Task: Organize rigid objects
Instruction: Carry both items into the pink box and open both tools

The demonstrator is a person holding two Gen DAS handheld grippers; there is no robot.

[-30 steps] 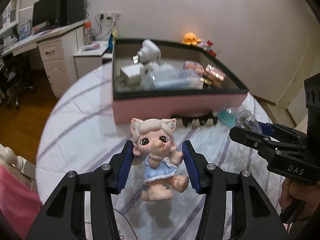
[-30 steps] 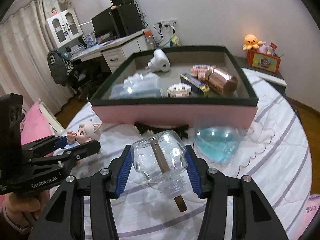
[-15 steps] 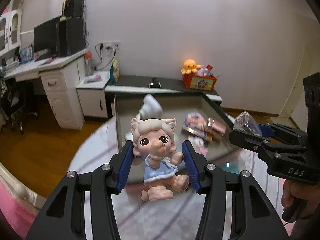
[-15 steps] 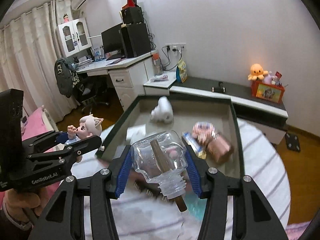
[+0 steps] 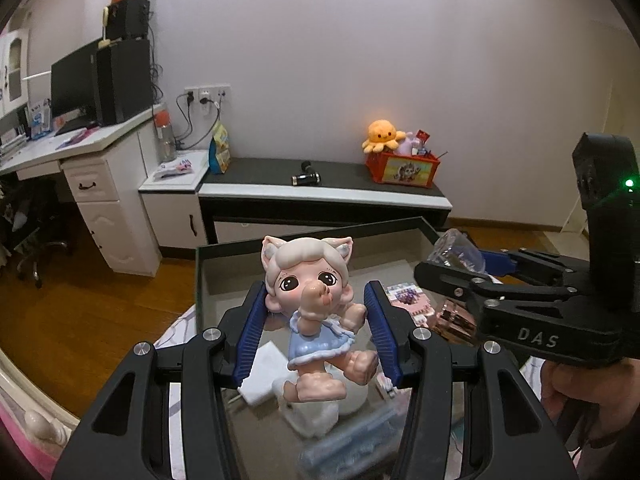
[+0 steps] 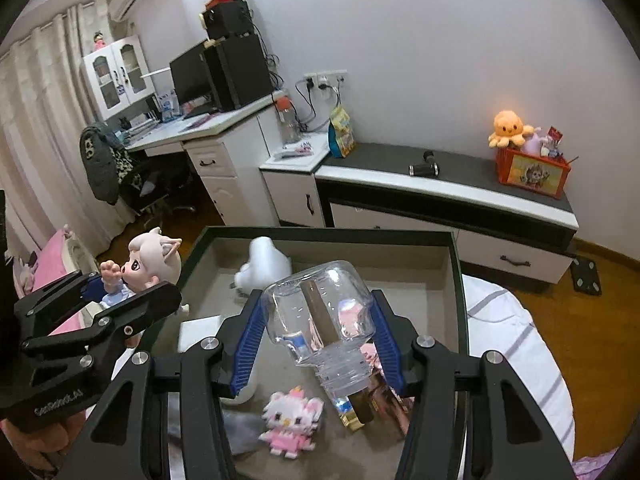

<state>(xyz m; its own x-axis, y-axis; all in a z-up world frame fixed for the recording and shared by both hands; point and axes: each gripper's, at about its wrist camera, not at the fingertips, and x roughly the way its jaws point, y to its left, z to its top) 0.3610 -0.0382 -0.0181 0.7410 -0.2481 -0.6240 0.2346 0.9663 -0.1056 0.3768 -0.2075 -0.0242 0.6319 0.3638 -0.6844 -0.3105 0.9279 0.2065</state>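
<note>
Left tool [image 5: 316, 332] pinches a pig-eared figurine [image 5: 314, 312] between its blue pads, upright, held above the near left part of the open box [image 6: 460, 280]. Right tool [image 6: 318, 340] pinches a clear glass bottle [image 6: 320, 320], neck towards the camera, a brown stick inside it (its end juts past the mouth), also above the box interior. Already in the box: a white camera [image 6: 264, 268], a pink block cat [image 6: 292, 420], a copper-coloured tube [image 5: 456, 320].

Risks, as judged: the bottle's smooth curved wall could slip from the pads; released from height, it may strike the contents. The two tools stand near each other and could collide. The figurine may topple once released onto uneven items.
</note>
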